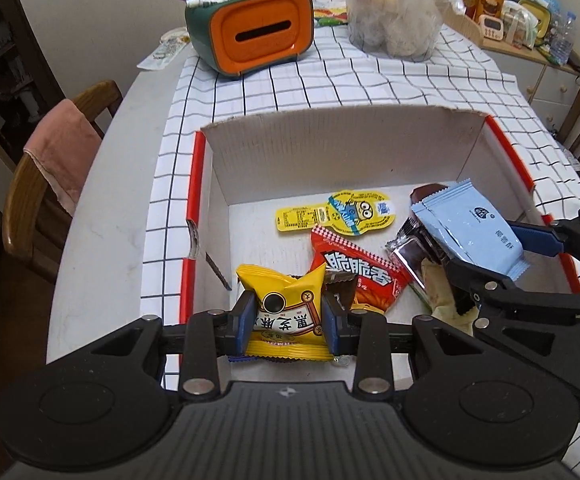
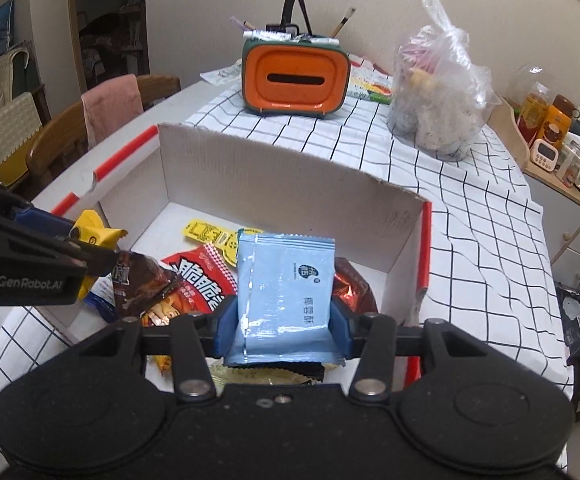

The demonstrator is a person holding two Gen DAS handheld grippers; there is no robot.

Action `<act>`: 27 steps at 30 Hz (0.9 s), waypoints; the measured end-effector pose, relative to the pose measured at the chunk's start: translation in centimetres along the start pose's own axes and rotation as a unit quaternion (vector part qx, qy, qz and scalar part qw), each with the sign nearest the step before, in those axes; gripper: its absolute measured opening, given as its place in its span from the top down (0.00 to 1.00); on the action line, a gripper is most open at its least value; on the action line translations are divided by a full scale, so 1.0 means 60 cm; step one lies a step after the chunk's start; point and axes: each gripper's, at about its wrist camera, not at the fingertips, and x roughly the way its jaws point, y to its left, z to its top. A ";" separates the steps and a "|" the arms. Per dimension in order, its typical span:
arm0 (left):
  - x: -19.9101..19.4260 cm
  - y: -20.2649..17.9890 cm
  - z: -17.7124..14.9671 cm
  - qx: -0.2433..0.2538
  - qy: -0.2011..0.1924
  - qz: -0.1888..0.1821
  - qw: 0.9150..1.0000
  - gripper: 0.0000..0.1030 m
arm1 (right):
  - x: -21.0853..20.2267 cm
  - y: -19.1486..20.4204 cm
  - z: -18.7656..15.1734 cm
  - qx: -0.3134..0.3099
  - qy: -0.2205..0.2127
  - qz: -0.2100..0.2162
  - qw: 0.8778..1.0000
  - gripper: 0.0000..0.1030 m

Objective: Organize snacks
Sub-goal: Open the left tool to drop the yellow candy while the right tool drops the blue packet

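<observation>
A white cardboard box (image 1: 330,148) with red edges sits on the checked cloth; it also shows in the right wrist view (image 2: 274,168). My left gripper (image 1: 289,326) is shut on a yellow snack packet (image 1: 286,304) over the box's near edge. My right gripper (image 2: 284,322) is shut on a light blue packet (image 2: 286,280), held above the box's right side; it also shows in the left wrist view (image 1: 470,226). In the box lie a red packet (image 1: 354,268), a yellow minion packet (image 1: 338,212) and a brown foil packet (image 1: 414,240).
An orange and green tissue box (image 1: 262,32) and a clear plastic bag (image 1: 394,12) stand at the table's far end. A wooden chair with a pink cloth (image 1: 58,172) is at the left. A cluttered sideboard (image 1: 530,12) is at the right.
</observation>
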 end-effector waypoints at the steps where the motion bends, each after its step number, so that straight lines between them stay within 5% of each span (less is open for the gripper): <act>1: 0.004 0.000 -0.001 0.001 0.003 0.000 1.000 0.67 | 0.003 0.001 -0.001 0.000 0.002 0.000 1.000 0.54; 16: 0.012 0.009 -0.010 -0.001 0.008 -0.010 1.000 0.61 | -0.001 -0.006 -0.006 0.024 0.001 0.020 1.000 0.52; 24: -0.027 0.015 -0.015 -0.002 -0.019 -0.020 1.000 0.43 | -0.043 -0.016 -0.009 0.061 -0.019 0.031 0.997 0.26; 27: -0.046 0.016 -0.020 0.000 -0.032 -0.022 0.999 0.37 | -0.061 -0.018 -0.011 0.071 -0.028 0.035 0.996 0.24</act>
